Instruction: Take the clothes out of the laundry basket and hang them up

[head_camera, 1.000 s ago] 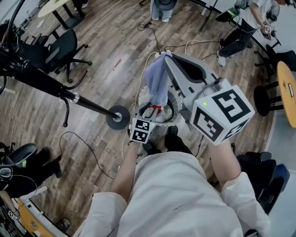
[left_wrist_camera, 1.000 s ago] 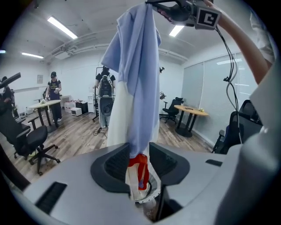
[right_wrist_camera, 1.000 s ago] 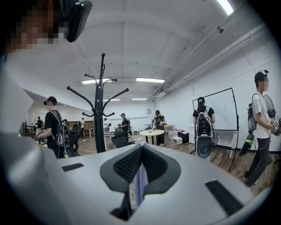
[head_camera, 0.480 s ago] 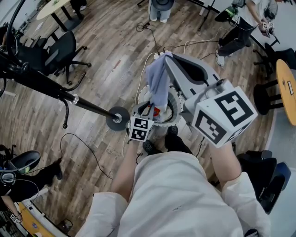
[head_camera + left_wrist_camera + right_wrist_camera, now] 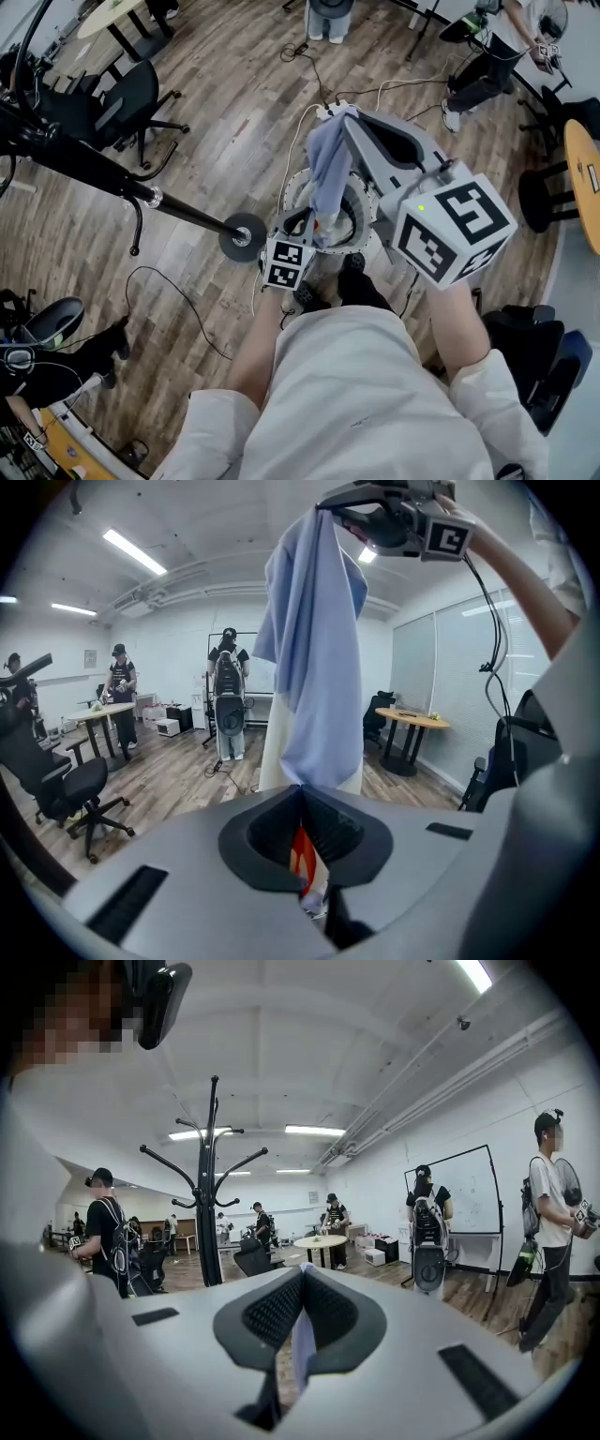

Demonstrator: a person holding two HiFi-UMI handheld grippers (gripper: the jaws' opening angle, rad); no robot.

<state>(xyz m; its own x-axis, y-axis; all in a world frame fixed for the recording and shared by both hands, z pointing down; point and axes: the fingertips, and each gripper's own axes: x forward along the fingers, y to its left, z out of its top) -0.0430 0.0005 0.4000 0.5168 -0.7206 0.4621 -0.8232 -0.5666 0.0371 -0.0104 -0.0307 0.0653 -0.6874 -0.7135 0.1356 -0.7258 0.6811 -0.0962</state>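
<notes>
No text, label, brand or number can be read in any view.

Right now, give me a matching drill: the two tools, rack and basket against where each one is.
1 left tool
2 right tool
3 rack
4 basket

a high, shut on blue cloth
b on floor, under the cloth
c low over the basket, shut on a red-white piece
d on floor, left of basket

Pairs: 1c, 2a, 3d, 4b. The left tool's jaws have just closed.
</notes>
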